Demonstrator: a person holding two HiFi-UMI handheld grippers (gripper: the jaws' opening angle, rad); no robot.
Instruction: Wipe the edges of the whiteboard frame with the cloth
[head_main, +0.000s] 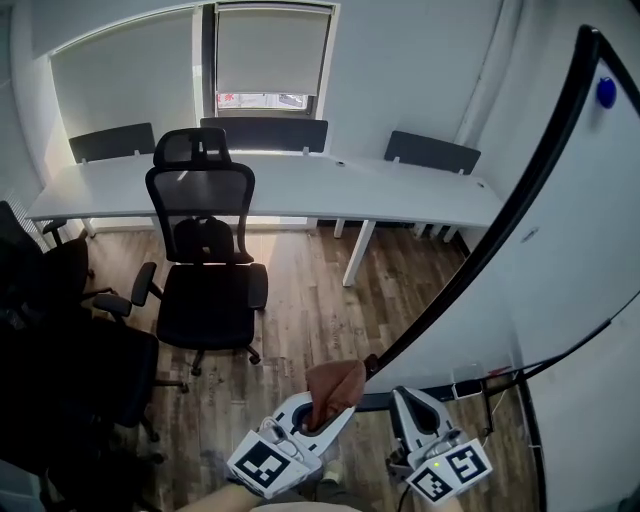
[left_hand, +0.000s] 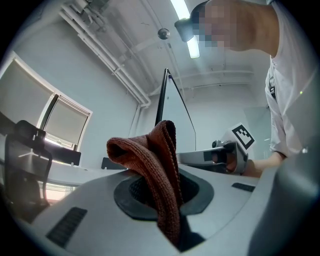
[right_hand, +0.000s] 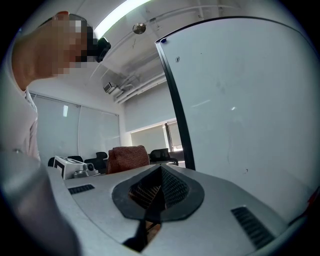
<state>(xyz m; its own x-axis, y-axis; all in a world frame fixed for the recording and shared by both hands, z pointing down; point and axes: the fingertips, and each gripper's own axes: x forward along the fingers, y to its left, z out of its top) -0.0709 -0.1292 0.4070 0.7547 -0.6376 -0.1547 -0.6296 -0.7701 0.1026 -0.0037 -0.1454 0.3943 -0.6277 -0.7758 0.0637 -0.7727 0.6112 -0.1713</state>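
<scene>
Where the left gripper's jaws meet, they are clamped on a rust-brown cloth, a ribbed knit that bunches into a soft fold above the black pads and hangs down in front of them. In the head view this gripper is held low and tilted upward, with the cloth at the lower end of the whiteboard's black frame; contact cannot be told. The right gripper has its ridged jaws pressed together with nothing between them. It is raised just beside the left one, tips pointing up along the whiteboard, whose thin dark frame rises to a rounded corner. From the head view the right gripper sits below the board's smooth white face, which carries a small blue magnet near the top. Both grippers have pale grey shells and marker cubes. Beyond lie a wood-plank floor, a black mesh office chair, a long white desk and a window with its blind mostly down.
</scene>
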